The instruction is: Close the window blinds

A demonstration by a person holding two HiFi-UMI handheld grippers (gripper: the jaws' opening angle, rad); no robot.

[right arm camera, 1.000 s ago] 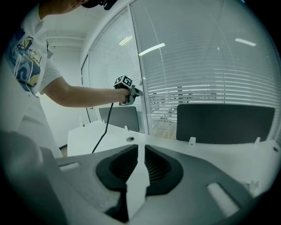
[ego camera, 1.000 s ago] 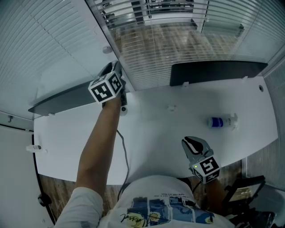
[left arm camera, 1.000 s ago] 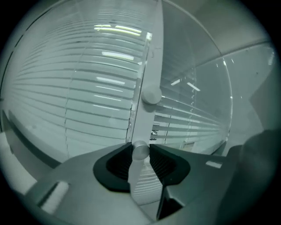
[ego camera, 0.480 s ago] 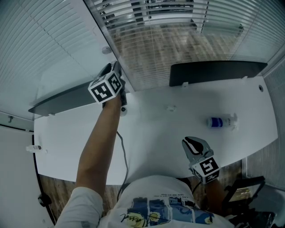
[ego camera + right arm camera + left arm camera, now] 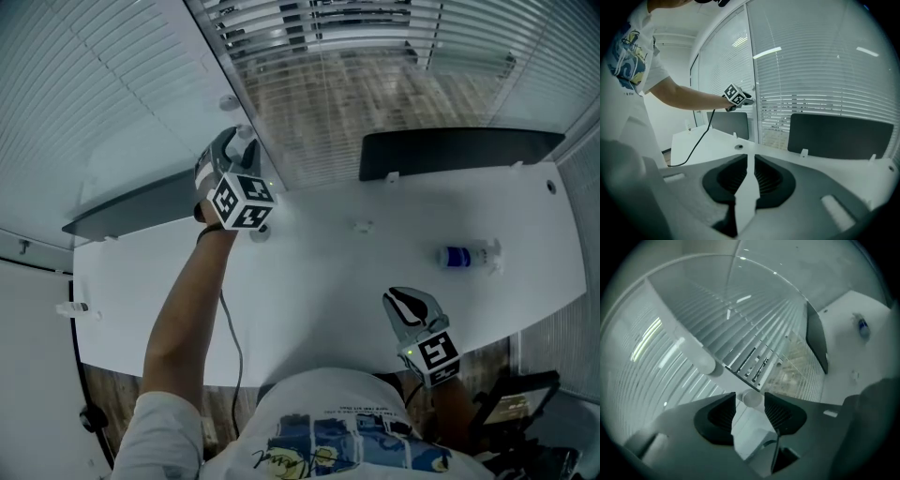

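Slatted blinds cover the glass behind a white desk; the middle pane's slats stand partly open, the left pane's look closed. My left gripper is raised against the white window post. In the left gripper view my left gripper is open, its jaws having just been opening. A small round white knob sits between its tips, and the pads do not press on it. A second knob lies further up the post. My right gripper hovers low over the desk's near edge, shut and empty.
A small bottle with a blue label lies on the desk at the right. Dark divider panels stand along the desk's far edge. A cable hangs from my left arm. A black device sits at the lower right.
My left gripper has rolled about its own axis at the window post, so its marker cube faces another way. Its arm shifted slightly left. The right gripper has not moved.
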